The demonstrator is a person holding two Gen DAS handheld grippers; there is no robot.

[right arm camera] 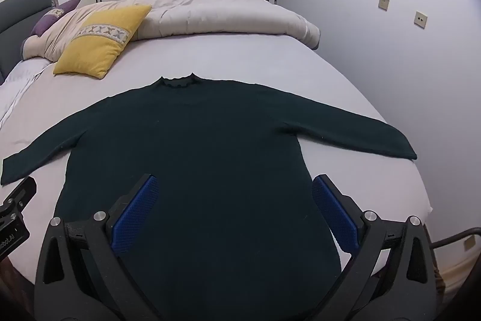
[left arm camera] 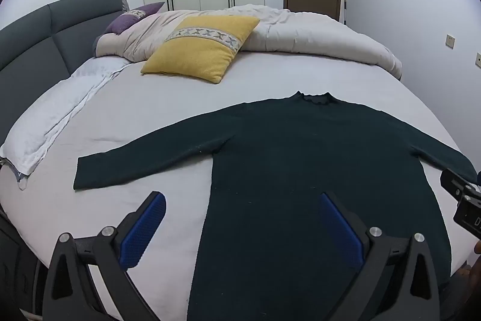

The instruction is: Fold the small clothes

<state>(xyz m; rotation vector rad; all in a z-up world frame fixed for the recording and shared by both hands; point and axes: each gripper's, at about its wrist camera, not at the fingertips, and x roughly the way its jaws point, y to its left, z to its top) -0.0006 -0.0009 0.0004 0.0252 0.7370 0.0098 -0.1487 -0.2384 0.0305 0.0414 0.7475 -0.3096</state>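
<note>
Sweater lies flat, sleeves spread, on bed; left gripper and right gripper hover wide open, empty.

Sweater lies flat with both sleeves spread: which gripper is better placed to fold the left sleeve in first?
Probably left. The left gripper, open, hovers nearer the left sleeve of the sweater; the right gripper sits over the body.

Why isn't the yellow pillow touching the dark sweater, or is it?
Apart. In the left wrist view a wide band of bare bed sheet lies between the yellow pillow and the collar of the dark sweater. The right wrist view shows the same gap.
</note>
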